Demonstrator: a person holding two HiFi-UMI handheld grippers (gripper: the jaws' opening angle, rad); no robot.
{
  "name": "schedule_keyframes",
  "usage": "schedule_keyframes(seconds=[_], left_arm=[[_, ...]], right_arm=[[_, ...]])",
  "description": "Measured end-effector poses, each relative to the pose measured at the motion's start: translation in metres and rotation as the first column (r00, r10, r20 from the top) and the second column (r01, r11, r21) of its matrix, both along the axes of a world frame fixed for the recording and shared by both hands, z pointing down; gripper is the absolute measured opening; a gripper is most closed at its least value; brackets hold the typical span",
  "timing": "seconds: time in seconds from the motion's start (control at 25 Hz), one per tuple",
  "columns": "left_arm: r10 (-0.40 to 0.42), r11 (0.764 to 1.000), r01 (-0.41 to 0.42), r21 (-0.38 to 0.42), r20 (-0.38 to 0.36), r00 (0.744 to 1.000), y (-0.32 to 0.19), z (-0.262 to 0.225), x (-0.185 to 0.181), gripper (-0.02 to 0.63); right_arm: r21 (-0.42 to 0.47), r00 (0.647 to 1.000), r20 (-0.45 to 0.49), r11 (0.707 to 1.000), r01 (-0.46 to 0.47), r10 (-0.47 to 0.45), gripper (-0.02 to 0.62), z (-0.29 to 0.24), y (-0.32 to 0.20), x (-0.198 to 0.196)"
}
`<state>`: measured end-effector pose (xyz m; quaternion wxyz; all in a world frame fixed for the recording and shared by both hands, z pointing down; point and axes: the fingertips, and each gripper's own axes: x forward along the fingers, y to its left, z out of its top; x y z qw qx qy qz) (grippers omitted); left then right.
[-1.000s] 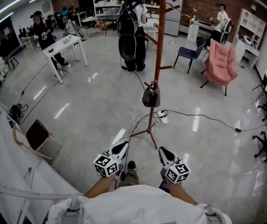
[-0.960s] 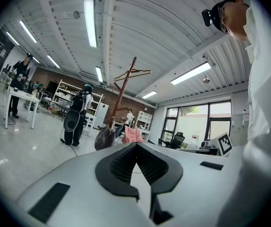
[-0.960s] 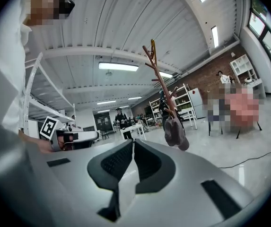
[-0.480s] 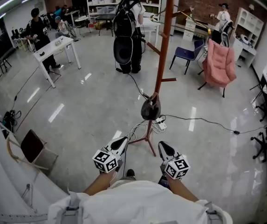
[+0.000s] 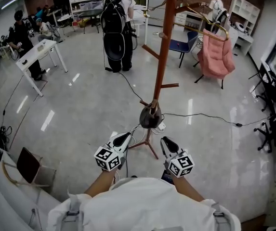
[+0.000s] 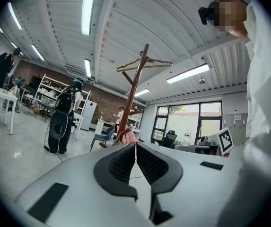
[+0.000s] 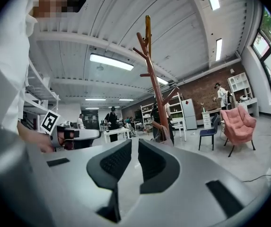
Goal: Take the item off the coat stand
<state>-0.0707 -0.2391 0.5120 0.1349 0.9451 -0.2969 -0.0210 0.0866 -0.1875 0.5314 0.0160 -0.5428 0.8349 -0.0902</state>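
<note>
A tall red-brown wooden coat stand (image 5: 163, 57) rises from the floor just ahead of me. A dark grey bag-like item (image 5: 150, 117) hangs on one of its low pegs. A gold wire hanger (image 5: 195, 11) hangs near the top. My left gripper (image 5: 123, 138) and right gripper (image 5: 164, 143) are held low in front of my body, short of the stand's feet, both shut and empty. In the left gripper view the stand (image 6: 134, 93) and hanger (image 6: 144, 65) show above the shut jaws (image 6: 135, 148). The right gripper view shows the stand (image 7: 154, 79) beyond its jaws (image 7: 134, 144).
A power strip and cables (image 5: 160, 126) lie by the stand's base. A person with a black pack (image 5: 114, 28) stands behind it. A pink armchair (image 5: 214, 57) and blue chair (image 5: 182, 46) are at the right, a white table (image 5: 36, 57) at the left, a folding chair (image 5: 24, 165) at the near left.
The coat stand and its hanging item have come closer and lower in the head view. Both grippers stay shut in the same place before my body.
</note>
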Motion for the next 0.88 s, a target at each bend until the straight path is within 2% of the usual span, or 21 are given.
schedule_keyframes(seconds=[0.16,0.28,0.36,0.68,0.76,0.88], left_arm=[[0.027,0.999,-0.027,-0.019,-0.008,1.0,-0.036,0.016,0.006,0.015],[0.051,0.998,-0.051,-0.028,-0.004,0.999,-0.057,0.03,0.011,0.017],[0.068,0.997,-0.068,-0.032,-0.001,0.998,-0.068,0.035,0.016,0.021],[0.127,0.99,-0.123,-0.074,0.049,0.991,-0.093,0.067,0.045,0.109],[0.131,0.988,-0.125,-0.089,0.061,0.99,-0.098,0.071,0.055,0.133],[0.114,0.989,-0.106,-0.098,0.077,0.99,-0.103,0.071,0.068,0.137]], right_arm=[[-0.008,1.0,-0.019,1.0,0.004,-0.004,0.04,0.009,-0.035,-0.002],[-0.032,1.0,-0.022,0.999,0.001,-0.002,0.093,0.022,-0.057,-0.003],[-0.049,1.0,-0.029,0.999,-0.002,0.001,0.103,0.027,-0.069,-0.001],[-0.092,0.999,-0.05,0.996,0.007,-0.012,0.118,0.046,-0.1,0.023],[-0.106,0.998,-0.057,0.994,0.024,-0.03,0.123,0.049,-0.105,0.029],[-0.131,0.995,-0.068,0.99,0.059,-0.068,0.127,0.049,-0.114,0.036]])
